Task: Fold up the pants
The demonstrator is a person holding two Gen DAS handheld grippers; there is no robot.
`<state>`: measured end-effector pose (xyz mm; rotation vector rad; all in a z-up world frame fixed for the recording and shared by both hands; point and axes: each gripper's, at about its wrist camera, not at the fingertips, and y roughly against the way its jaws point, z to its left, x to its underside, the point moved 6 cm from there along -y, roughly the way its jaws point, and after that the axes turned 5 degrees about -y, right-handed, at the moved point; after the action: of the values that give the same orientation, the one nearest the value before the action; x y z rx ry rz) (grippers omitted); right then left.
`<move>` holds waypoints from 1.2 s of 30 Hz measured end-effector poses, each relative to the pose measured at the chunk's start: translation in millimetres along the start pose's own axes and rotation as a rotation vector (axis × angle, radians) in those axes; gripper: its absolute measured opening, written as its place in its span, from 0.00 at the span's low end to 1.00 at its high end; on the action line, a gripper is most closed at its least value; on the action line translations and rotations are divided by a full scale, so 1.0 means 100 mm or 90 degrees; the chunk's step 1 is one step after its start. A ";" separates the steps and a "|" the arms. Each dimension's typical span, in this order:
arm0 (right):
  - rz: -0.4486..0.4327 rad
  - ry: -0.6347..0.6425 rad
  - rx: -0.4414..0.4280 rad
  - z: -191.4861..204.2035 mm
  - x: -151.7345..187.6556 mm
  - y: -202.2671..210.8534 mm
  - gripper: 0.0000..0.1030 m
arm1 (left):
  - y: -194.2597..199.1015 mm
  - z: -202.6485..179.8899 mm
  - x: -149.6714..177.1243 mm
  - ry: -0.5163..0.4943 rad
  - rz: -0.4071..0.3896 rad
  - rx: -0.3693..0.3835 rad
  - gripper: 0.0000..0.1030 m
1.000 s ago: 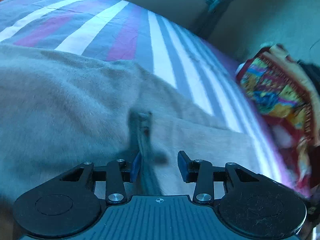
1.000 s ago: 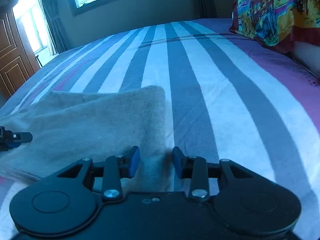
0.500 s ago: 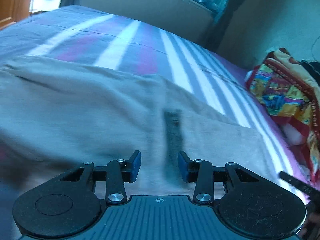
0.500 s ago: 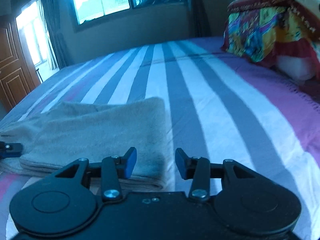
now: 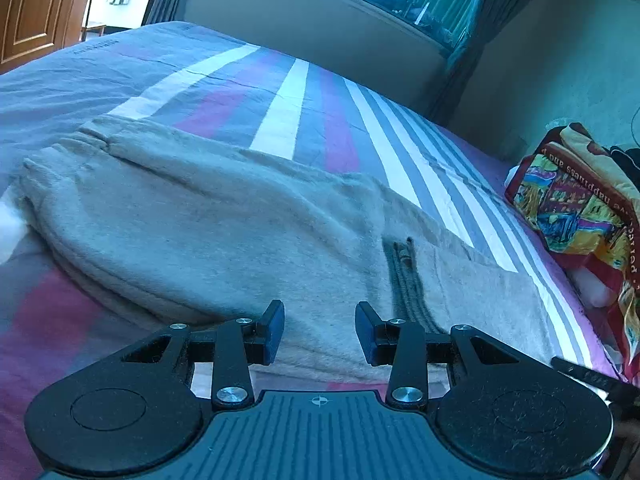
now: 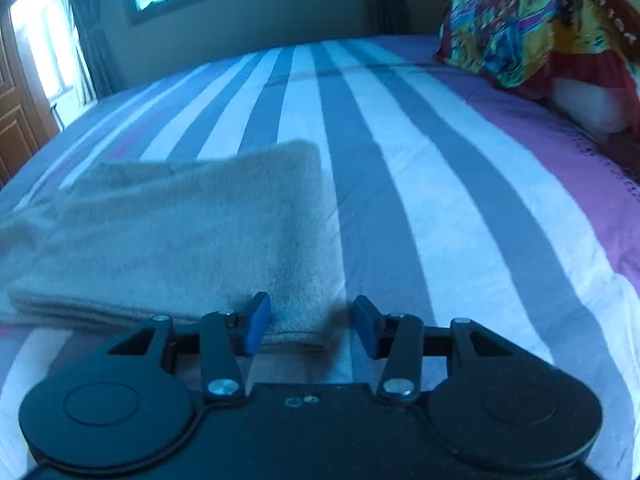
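1. Pants (image 5: 224,240) look folded over already, a flat grey bundle w/ stacked edges, lying on the bed (image 5: 304,92) near its front edge.
2. One pair of pants, one dark drawstring (image 5: 408,280) trailing off the waist, one bright patterned blanket (image 5: 576,204) at the head end.
3. Fabric's fuzzy, fleece-like, w/ soft rounded fold lines; bedsheet is smooth w/ grey, white & purple stripes.
4. Left claw (image 5: 319,330) hovers above the pants w/ jaws apart, nothing pinched.
5. Right claw (image 6: 311,322) at the pants' corner, jaws opening, the corner sits between them but isn't squeezed.
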<state>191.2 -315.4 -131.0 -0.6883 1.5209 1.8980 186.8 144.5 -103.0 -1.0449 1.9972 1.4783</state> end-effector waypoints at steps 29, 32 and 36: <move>-0.082 0.015 -0.019 0.21 -0.06 0.39 0.52 | -0.47 2.20 0.33 0.564 -0.231 0.193 0.18; -0.072 -0.008 -0.008 0.07 -0.09 0.33 0.52 | -0.52 2.15 0.23 0.532 -0.215 0.161 0.19; -0.087 -0.055 0.005 -0.18 -0.11 0.35 0.52 | -0.47 2.09 0.07 0.490 -0.202 0.141 0.18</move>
<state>173.7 -340.5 -103.2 -0.6796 1.3913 1.7962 202.1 332.6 -205.8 -1.9147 2.2427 0.7088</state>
